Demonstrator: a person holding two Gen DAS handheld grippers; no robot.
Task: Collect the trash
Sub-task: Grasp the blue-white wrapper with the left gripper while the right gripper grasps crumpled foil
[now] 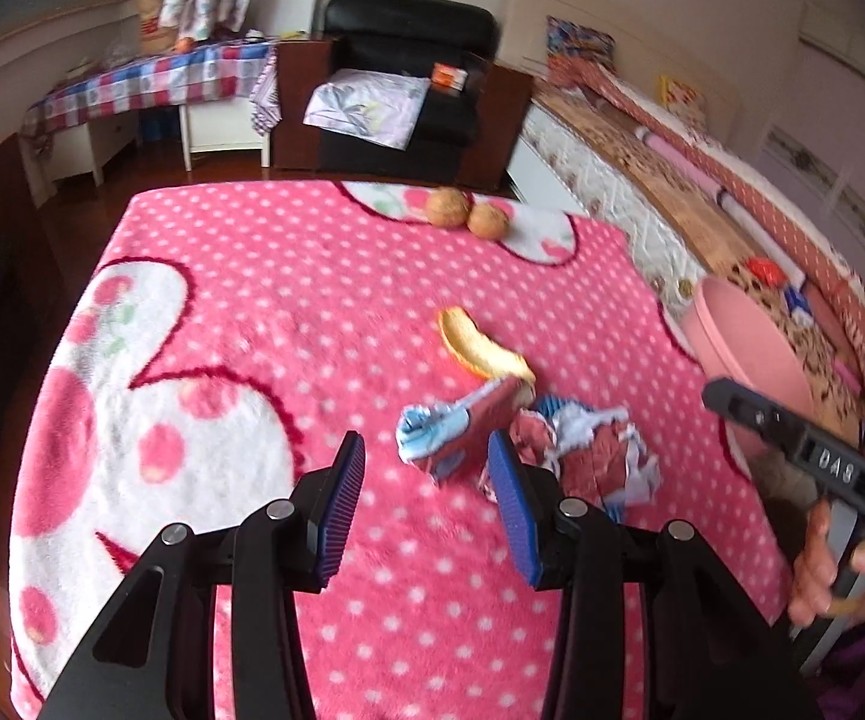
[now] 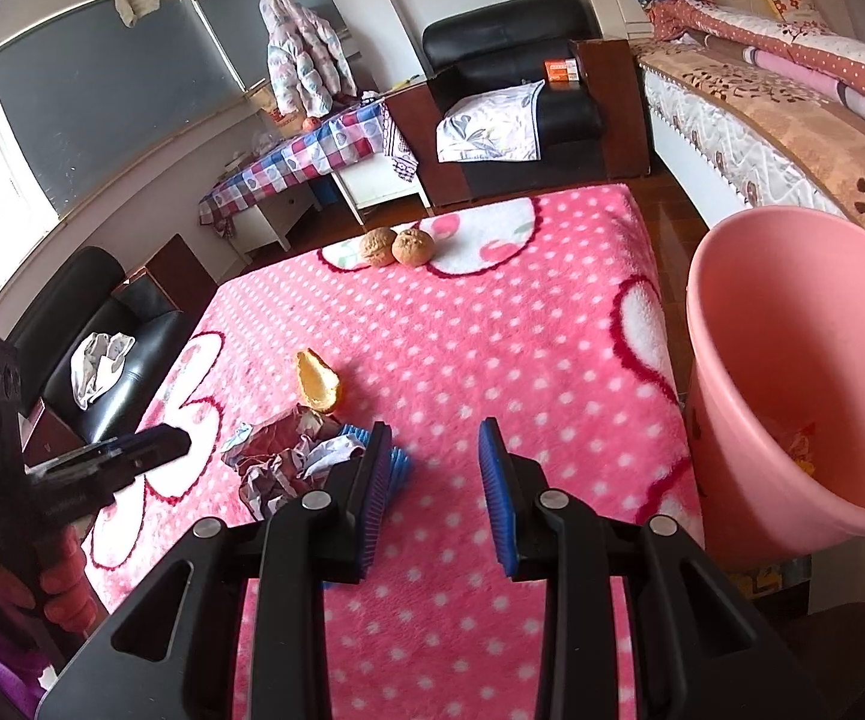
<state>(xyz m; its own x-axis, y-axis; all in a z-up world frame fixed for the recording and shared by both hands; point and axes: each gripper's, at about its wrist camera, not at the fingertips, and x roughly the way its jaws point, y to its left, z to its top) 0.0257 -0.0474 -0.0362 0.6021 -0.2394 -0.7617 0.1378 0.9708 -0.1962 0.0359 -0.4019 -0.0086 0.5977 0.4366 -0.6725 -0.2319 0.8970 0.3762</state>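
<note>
Left fingers [image 1: 426,504] released, wrappers [image 1: 516,444] just beyond, right fingers [image 2: 435,498] released, empty, bucket [image 2: 792,372] to their right

Pink dotted blanket [image 1: 312,300]: crumpled wrappers [image 1: 576,450], peel [image 1: 480,348], 2 walnuts [image 1: 465,213].

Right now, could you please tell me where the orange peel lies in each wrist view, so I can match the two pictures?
Left wrist view: the orange peel lies right of centre on the pink blanket, just beyond the crumpled wrappers.
Right wrist view: the orange peel lies left of centre, again just beyond the wrappers.
Shared landmark: the two walnuts at the blanket's far edge.
</note>
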